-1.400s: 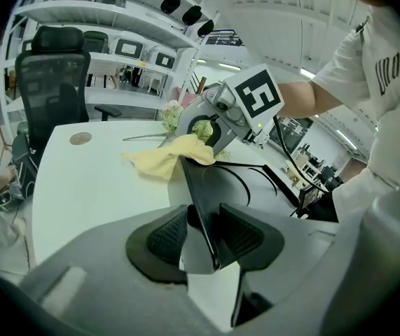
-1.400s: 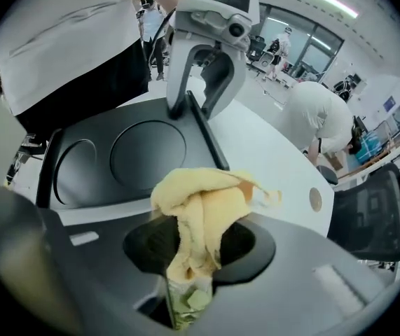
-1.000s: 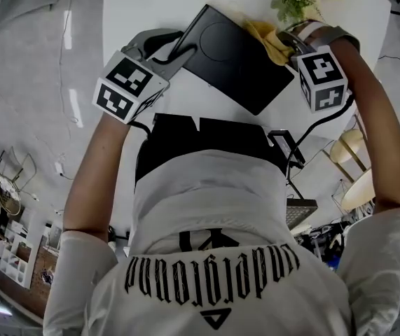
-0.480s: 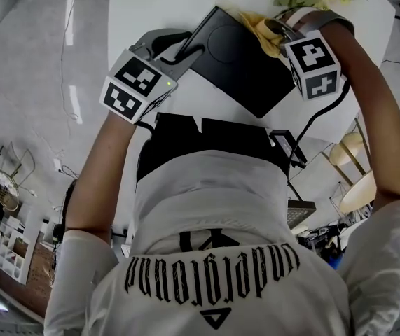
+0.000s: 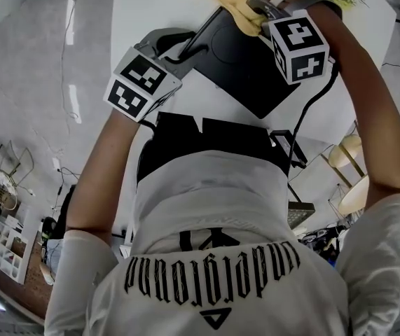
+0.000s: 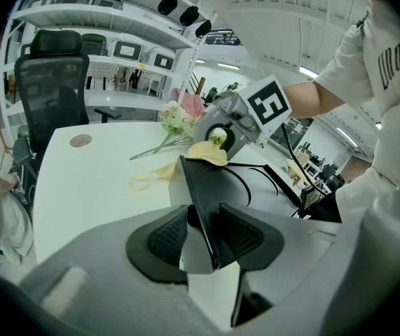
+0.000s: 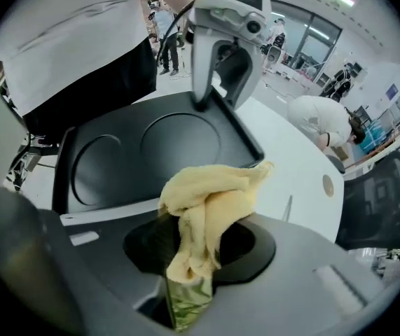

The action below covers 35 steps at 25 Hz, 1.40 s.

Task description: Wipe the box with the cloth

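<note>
Left gripper (image 6: 203,233): two black ribbed rubber pads (image 6: 168,236) closed on the thin raised rim of a flat, matte black plastic box (image 6: 198,187), the box edge standing upright between them; right gripper (image 7: 196,247): jaws pinched on a soft yellow terry cloth (image 7: 210,194), bunched in loose folds and spilling forward past the tips; the box lies on a smooth white table (image 5: 157,5), its left edge in the left gripper's hold and the cloth at its far corner, contact with the surface not discernible; the right gripper view alone shows two shallow circular recesses moulded into the box top; the left gripper view alone shows a cloth tail trailing on the table, pale flowers (image 6: 178,121), and a black mesh office chair (image 6: 52,89).
</note>
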Each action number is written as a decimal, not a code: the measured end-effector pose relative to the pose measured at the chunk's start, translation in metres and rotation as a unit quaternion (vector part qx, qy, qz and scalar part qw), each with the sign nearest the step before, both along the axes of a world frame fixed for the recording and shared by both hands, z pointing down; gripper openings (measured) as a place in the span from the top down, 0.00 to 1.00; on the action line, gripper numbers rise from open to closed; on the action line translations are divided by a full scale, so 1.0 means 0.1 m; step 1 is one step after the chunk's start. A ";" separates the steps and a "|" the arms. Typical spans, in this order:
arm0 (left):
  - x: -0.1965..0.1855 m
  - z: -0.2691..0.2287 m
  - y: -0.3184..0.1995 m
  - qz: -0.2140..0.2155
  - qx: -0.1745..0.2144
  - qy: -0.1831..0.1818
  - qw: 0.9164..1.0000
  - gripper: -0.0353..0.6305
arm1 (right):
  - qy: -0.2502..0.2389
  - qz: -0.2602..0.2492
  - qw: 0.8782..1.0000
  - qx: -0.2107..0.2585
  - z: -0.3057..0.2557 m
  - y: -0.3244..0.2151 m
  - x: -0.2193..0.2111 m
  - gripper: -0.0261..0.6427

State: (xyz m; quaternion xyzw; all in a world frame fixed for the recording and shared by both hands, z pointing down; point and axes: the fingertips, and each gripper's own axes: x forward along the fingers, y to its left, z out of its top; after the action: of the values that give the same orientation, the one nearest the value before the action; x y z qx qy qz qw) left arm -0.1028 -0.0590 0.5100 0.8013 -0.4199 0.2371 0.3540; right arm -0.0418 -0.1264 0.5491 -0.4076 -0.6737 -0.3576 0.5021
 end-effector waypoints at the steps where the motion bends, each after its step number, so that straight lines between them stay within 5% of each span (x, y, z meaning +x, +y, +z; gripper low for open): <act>1: 0.00 0.00 -0.02 0.001 0.001 0.001 1.000 0.71 | 0.011 0.005 1.000 -0.002 0.01 0.01 0.16 0.79; 12: 0.02 0.22 -0.28 0.010 -0.004 -0.007 1.000 0.71 | 0.090 0.139 0.986 -0.009 0.12 -0.14 1.65 0.79; 17: -0.04 0.09 -0.21 0.022 0.008 -0.023 0.999 0.71 | 0.066 0.284 0.956 0.002 0.01 0.04 1.85 0.79; 20: -0.12 0.05 -0.08 0.023 0.016 -0.027 0.999 0.71 | 0.047 0.418 0.907 -0.020 -0.01 0.25 1.78 0.78; 26: -0.08 0.07 -0.06 0.014 0.027 -0.030 0.999 0.71 | -0.031 0.647 0.760 -0.043 -0.03 0.39 1.73 0.78; 28: -0.04 0.07 -0.08 0.015 0.027 -0.030 0.999 0.71 | -0.057 0.687 0.723 -0.048 -0.06 0.47 1.75 0.78; 35: 0.10 0.11 -0.07 0.035 0.043 -0.045 0.997 0.72 | -0.099 0.754 0.647 -0.059 -0.12 0.91 1.87 0.78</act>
State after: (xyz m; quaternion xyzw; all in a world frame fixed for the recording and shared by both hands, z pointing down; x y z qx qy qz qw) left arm -0.0928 -0.0661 0.5213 0.8187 -0.4165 0.2669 0.2916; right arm 0.1454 -0.0350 0.5375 0.2500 -0.8140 0.1459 0.5035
